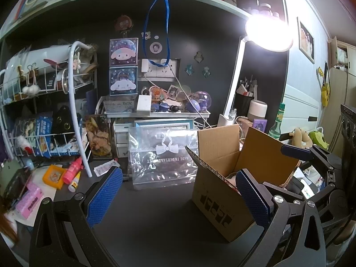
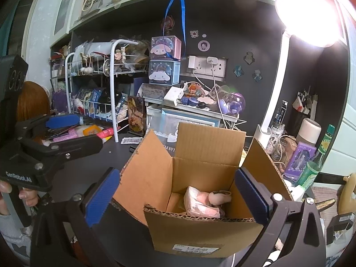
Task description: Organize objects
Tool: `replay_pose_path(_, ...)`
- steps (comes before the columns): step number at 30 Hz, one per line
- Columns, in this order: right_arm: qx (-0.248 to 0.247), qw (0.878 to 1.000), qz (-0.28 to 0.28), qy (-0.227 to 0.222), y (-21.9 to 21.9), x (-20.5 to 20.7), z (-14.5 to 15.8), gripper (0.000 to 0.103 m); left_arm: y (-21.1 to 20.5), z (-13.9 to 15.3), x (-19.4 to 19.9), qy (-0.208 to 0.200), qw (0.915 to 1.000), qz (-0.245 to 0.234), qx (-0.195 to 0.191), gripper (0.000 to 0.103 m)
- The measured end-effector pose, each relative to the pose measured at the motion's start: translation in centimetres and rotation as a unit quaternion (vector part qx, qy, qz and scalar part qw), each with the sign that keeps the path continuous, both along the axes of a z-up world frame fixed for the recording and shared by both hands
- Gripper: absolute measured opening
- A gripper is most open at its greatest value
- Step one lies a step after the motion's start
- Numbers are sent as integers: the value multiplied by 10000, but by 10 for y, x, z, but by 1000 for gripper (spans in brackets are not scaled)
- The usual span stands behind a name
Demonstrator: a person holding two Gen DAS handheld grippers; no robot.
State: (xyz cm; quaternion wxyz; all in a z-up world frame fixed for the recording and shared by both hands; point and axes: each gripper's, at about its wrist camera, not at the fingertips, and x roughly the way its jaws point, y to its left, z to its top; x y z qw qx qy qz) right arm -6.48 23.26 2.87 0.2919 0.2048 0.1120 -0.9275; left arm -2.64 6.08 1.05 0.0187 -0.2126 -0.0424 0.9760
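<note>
An open cardboard box (image 2: 200, 233) is seen on a dark worktop (image 1: 155, 218), its four flaps raised. A pink bundle (image 2: 204, 202) is seen lying on the box floor, toward the near right corner; what it is cannot be told.

The right claw (image 2: 178, 195) is held released above the box, its blue pads (image 2: 101, 198) spread wide so that the left pad lies outside the left flap and the right pad over the right wall. Nothing is gripped between them.

The left claw (image 1: 178, 198) is likewise held released and empty, low over the bare worktop just left of the box; its right pad is seen in front of the box's near corner. In the right wrist view the left claw is shown at the far left, gripped by a hand (image 2: 13, 191).

A clear plastic bag (image 1: 164, 158) printed with a white bow is propped upright behind the box. To the left, a pink tube (image 1: 72, 171), a small glue bottle (image 1: 74, 182) and an orange case (image 1: 53, 175) are scattered beside a white wire rack (image 1: 44, 111). A lit desk lamp (image 1: 269, 33) is seen at the far right, and a green bottle (image 2: 316, 162) is stood to the right of the box.
</note>
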Motion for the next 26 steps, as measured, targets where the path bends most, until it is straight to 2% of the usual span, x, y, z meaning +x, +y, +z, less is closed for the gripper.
replay_pose_path(12, 151, 9999, -5, 33, -7, 3, -5, 103, -1, -1, 0, 5, 10000, 8, 2, 103)
replay_pose_path(26, 61, 10000, 38, -13, -9, 7, -3, 103, 0, -2, 8, 35, 10000, -10, 5, 103)
